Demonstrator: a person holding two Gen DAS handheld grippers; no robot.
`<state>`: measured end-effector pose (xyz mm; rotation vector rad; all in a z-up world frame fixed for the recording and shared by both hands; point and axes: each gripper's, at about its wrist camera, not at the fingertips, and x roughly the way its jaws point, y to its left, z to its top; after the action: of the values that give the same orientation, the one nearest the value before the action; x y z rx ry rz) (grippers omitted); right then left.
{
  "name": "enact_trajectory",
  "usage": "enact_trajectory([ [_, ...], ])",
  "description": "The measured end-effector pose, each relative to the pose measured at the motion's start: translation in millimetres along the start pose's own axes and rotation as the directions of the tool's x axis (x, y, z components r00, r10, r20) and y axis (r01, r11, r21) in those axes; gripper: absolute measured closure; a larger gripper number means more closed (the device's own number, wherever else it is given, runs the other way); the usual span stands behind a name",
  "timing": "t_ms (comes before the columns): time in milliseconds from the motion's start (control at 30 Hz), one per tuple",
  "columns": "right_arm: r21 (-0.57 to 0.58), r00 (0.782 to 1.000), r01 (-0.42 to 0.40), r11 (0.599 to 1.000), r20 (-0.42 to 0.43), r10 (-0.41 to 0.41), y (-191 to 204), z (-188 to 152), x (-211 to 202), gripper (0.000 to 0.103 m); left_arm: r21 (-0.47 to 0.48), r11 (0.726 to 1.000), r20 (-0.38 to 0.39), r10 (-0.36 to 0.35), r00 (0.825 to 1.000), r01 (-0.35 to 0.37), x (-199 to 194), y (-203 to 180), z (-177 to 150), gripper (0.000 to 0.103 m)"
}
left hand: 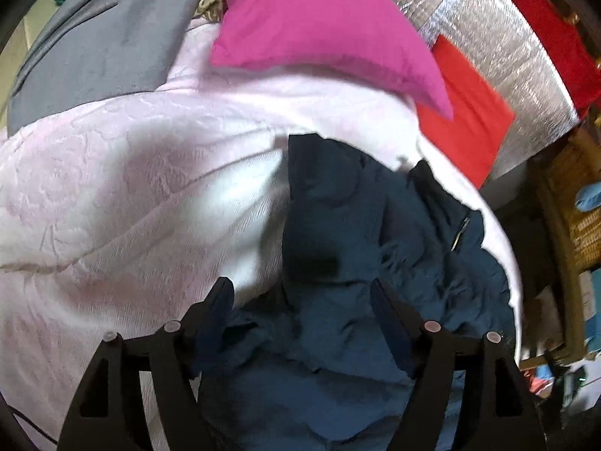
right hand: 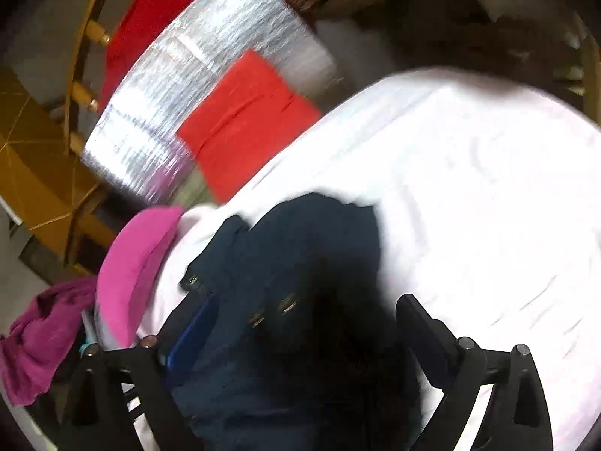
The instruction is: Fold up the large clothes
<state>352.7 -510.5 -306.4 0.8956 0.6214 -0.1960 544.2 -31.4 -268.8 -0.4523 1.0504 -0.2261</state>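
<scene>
A dark navy garment (left hand: pixel 357 255) lies crumpled on a pale pink quilted bed cover (left hand: pixel 112 188). It also shows in the right wrist view (right hand: pixel 300 263), with metal snaps and a zipper. My left gripper (left hand: pixel 304 300) is open, its fingers spread over the near part of the garment. My right gripper (right hand: pixel 304 312) is open too, with the garment bunched between its fingers; its left finger (right hand: pixel 191 330) lies against the cloth. Neither grips the cloth.
A magenta pillow (left hand: pixel 319 30) lies on the bed behind the garment. A red cloth (left hand: pixel 465 120) rests on a silver foil mat (left hand: pixel 507 56). A grey cushion (left hand: pixel 94 45) is at the far left. A wicker basket (left hand: pixel 578 203) stands right. A purple cloth (right hand: pixel 41 342) hangs left.
</scene>
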Motion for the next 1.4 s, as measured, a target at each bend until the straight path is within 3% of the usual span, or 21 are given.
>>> enact_trajectory([
  [200, 0.092, 0.978, -0.076, 0.993, -0.186, 0.092, -29, 1, 55, 0.006, -0.04, 0.996, -0.074, -0.086, 0.994, 0.083, 33, 4, 3, 0.026],
  [267, 0.078, 0.966, -0.083, 0.994, -0.238, 0.099, -24, -7, 74, 0.006, -0.03, 0.996, -0.093, -0.088, 0.992, 0.085, 42, 1, 1, 0.027],
  [333, -0.003, 0.973, -0.062, 0.998, -0.223, 0.06, -9, -13, 82, 0.007, -0.01, 0.995, -0.083, -0.097, 0.992, 0.097, 43, -6, -1, 0.028],
  [367, -0.05, 0.973, -0.058, 0.997, -0.226, 0.045, 1, -14, 83, 0.025, -0.006, 0.992, -0.078, -0.123, 0.989, 0.122, 43, -10, -1, 0.029],
  [400, -0.088, 0.972, -0.038, 0.995, -0.233, 0.016, 8, -16, 84, 0.044, -0.003, 0.992, -0.075, -0.13, 0.989, 0.13, 42, -13, -1, 0.039],
  [433, -0.124, 0.976, -0.017, 0.992, -0.216, -0.01, 14, -15, 81, 0.048, 0.006, 0.993, -0.066, -0.114, 0.991, 0.114, 40, -15, 0, 0.053],
  [467, -0.151, 0.982, -0.018, 0.988, -0.191, -0.012, 20, -16, 76, 0.056, 0.019, 0.996, -0.05, -0.09, 0.995, 0.091, 38, -17, 0, 0.06],
  [567, -0.203, 0.994, -0.062, 0.977, -0.104, 0.041, 38, -10, 48, 0.066, 0.028, 0.992, -0.003, -0.12, 0.993, 0.12, 25, -21, 4, 0.068],
  [667, -0.2, 0.997, -0.065, 0.978, -0.053, 0.056, 41, -7, 39, 0.067, 0.057, 0.994, 0.001, -0.089, 0.996, 0.089, 21, -25, 5, 0.069],
  [767, -0.16, 0.993, 0.028, 0.987, -0.112, -0.046, 19, -10, 62, 0.067, 0.048, 0.999, -0.1, -0.002, 0.995, 0.007, 43, -16, -1, 0.064],
  [867, -0.037, 0.985, 0.003, 0.999, -0.17, -0.01, -3, -7, 65, 0.058, 0.019, 1.0, -0.116, -0.002, 0.993, 0.005, 40, -10, -2, 0.056],
  [933, 0.002, 0.985, -0.019, 1.0, -0.169, 0.019, -8, -1, 50, 0.045, 0.012, 1.0, -0.108, -0.012, 0.994, 0.013, 32, -10, -3, 0.049],
  [967, 0.007, 0.987, -0.037, 0.999, -0.159, 0.037, -11, 0, 43, 0.026, 0.009, 1.0, -0.105, -0.016, 0.994, 0.017, 28, -10, -4, 0.048],
  [1000, 0.007, 0.989, -0.059, 0.998, -0.137, 0.06, -10, 0, 37, 0.017, 0.007, 1.0, -0.104, -0.02, 0.994, 0.021, 25, -9, -5, 0.047],
  [1067, -0.006, 0.99, -0.062, 0.998, -0.124, 0.061, -6, -2, 31, 0.016, 0.006, 1.0, -0.102, -0.03, 0.994, 0.031, 20, -8, -8, 0.045],
  [1233, 0.048, 0.987, -0.054, 0.997, -0.149, 0.061, -21, -8, 37, 0.016, -0.058, 0.991, -0.086, -0.121, 0.989, 0.117, 3, 4, -11, 0.028],
  [1333, 0.1, 0.974, -0.07, 0.993, -0.206, 0.09, -36, -15, 54, 0.016, -0.091, 0.983, -0.073, -0.169, 0.983, 0.162, 5, 11, -12, 0.024],
  [1400, 0.092, 0.972, -0.108, 0.99, -0.2, 0.124, -34, -19, 59, 0.016, -0.088, 0.98, -0.082, -0.184, 0.979, 0.177, 8, 12, -13, 0.024],
])
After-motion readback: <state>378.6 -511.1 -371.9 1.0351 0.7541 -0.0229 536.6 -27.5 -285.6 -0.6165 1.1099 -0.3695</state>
